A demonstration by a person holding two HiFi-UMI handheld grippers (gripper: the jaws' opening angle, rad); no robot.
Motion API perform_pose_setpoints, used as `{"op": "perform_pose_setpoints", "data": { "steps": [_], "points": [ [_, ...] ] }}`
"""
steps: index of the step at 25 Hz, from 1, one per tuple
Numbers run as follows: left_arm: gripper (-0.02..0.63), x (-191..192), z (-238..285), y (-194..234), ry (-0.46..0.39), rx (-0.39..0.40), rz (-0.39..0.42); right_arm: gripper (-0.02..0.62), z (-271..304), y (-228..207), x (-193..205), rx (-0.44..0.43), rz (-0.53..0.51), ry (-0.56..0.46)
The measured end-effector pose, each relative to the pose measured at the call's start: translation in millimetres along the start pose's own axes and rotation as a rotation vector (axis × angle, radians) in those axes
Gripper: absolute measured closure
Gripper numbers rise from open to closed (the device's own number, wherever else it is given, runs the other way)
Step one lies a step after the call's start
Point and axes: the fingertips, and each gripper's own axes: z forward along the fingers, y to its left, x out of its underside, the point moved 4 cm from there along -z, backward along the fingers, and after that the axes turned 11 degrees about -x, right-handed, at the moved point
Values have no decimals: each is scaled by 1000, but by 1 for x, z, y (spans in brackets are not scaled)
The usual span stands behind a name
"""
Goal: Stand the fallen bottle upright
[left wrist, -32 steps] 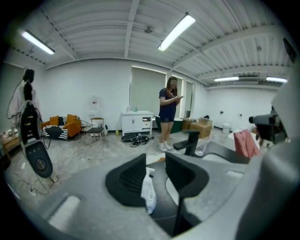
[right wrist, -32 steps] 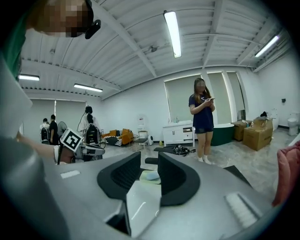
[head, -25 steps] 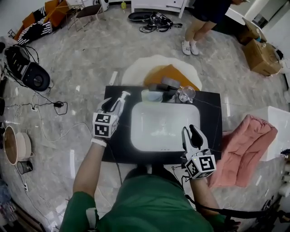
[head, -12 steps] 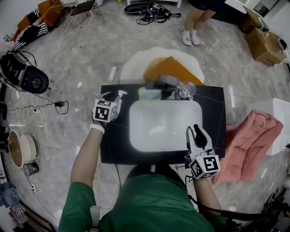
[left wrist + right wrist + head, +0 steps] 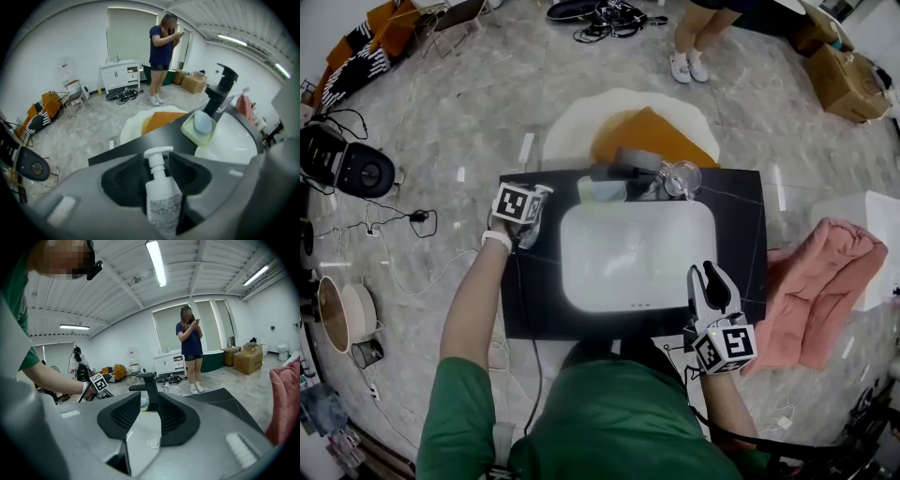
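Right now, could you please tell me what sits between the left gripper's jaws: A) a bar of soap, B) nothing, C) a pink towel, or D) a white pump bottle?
D: in the left gripper view, the white pump bottle stands between the opening jaws of the left gripper.

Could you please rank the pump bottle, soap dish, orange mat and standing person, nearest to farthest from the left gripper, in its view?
1. Pump bottle, between the left gripper's opening jaws.
2. Soap dish, ahead to the right.
3. Orange mat, farther ahead, centre.
4. Standing person, far back.
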Motion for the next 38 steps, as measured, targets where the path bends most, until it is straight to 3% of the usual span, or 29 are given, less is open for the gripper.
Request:
{"op": "perform_pose_setpoints", "data": {
  "steps": [8, 14, 28, 38],
  "points": [
    [430, 3, 24, -4, 208, 12, 57, 497, -11, -2, 9, 18, 18, 8],
    [461, 3, 29, -8, 239, -1, 31, 496, -17, -5, 17, 16, 18, 14],
    [494, 0, -38, 9, -49, 2, -123, 497, -13, 19, 13, -60, -24, 34],
    [497, 29, -116, 6, -251, -65, -96, 497, -9, 59, 11, -157, -65, 39]
  ]
}}
